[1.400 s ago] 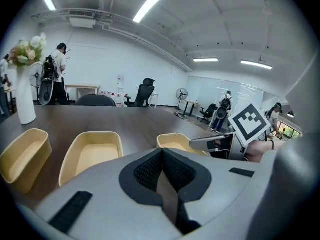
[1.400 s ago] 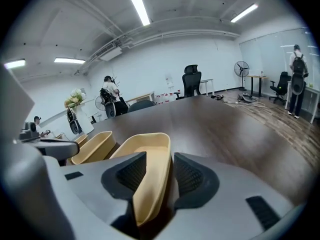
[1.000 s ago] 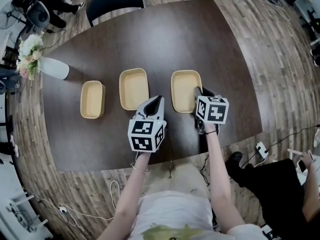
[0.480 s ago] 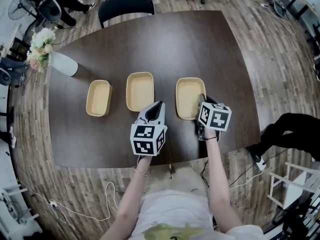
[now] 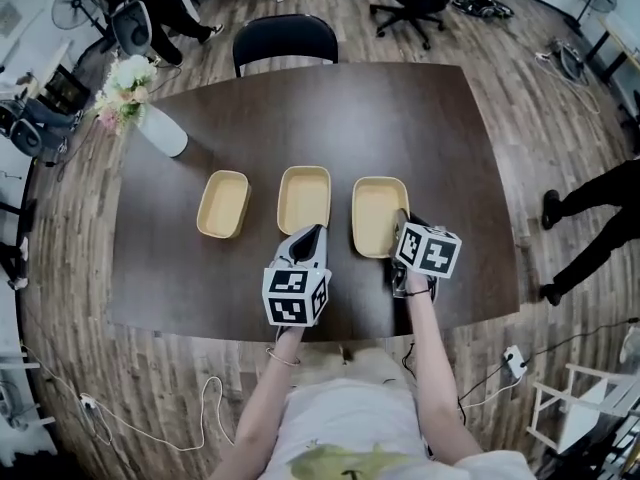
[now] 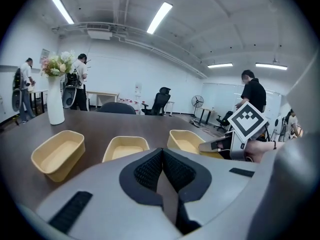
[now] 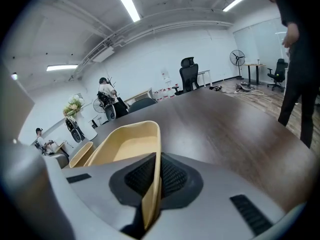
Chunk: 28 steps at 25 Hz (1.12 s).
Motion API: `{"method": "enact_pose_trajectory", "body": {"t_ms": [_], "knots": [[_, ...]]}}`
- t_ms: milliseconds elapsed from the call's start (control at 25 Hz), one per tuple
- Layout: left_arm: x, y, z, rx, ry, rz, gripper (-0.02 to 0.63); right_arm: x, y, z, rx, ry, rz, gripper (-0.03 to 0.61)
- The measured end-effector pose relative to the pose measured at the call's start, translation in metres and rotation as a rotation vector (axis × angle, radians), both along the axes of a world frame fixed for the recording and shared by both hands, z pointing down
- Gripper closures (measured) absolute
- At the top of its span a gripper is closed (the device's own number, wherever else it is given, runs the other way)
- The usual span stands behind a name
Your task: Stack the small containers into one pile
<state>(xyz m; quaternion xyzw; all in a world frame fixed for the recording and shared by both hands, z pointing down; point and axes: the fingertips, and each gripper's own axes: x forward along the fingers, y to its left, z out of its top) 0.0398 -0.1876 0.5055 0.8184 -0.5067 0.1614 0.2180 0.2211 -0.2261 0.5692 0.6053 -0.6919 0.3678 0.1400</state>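
Three tan containers stand in a row on the dark table [image 5: 440, 128]: the left one [image 5: 224, 204], the middle one [image 5: 304, 199] and the right one [image 5: 376, 213]. My right gripper [image 5: 400, 216] is shut on the right container's right wall; in the right gripper view the thin rim [image 7: 156, 149] runs between the pads of that gripper [image 7: 152, 181]. My left gripper [image 5: 313, 233] hovers just in front of the middle container, shut and holding nothing [image 6: 162, 156]. The left gripper view shows all three containers side by side, the middle container [image 6: 125, 148] straight ahead.
A white vase with flowers [image 5: 160, 133] stands at the table's far left corner. A black chair [image 5: 285, 38] is tucked in at the far edge. A person [image 5: 590, 218] walks on the floor to the right. The near table edge lies just under my wrists.
The head view has shifted, so the table sits further right and up. My right jaws have come together on the right container's wall. The left gripper keeps its place.
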Motion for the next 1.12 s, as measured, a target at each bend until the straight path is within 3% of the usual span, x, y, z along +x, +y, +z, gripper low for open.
{"method": "enact_pose_trajectory", "body": {"t_ms": [480, 1120], "knots": [[-0.069, -0.004, -0.014, 0.023, 0.005, -0.065, 0.589, -0.064, -0.014, -0.020, 0.029, -0.060, -0.017, 0.548], [-0.124, -0.026, -0.005, -0.010, 0.016, -0.027, 0.589, -0.135, -0.044, -0.019, 0.021, -0.083, 0.007, 0.548]]}}
